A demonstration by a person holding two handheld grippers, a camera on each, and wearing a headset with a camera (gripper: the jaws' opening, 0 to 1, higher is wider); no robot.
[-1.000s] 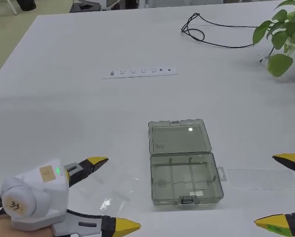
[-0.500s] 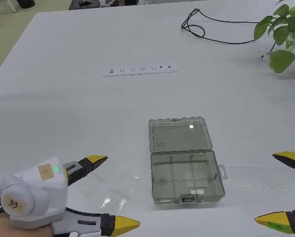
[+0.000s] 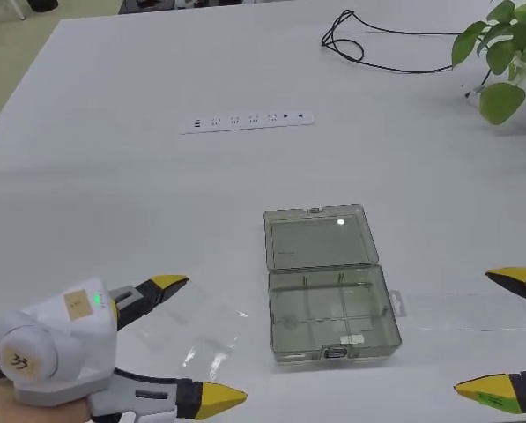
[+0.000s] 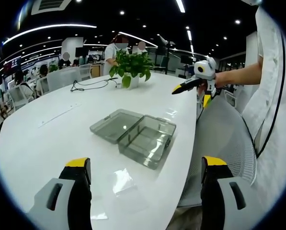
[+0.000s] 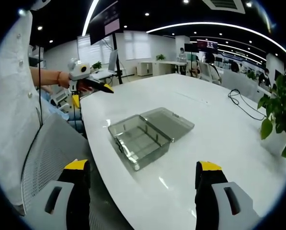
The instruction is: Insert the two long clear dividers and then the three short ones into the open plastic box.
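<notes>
Clear plastic dividers (image 3: pixel 461 310) lay flat near the table's (image 3: pixel 113 194) front edge, either side of the open box (image 3: pixel 331 313); none were in yet. Left gripper (image 3: pixel 199 340) and right gripper (image 3: pixel 493 331) both gaped wide, empty. The sheets looked thin, light and slippery, so pinching a long edge seemed best.

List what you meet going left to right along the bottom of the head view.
In order: left tongs → open plastic box → clear divider lying flat → right tongs.

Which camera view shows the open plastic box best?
The head view: it looks down into the open plastic box, showing the inside of both halves. Both gripper views show it whole but at a low slant.
</notes>
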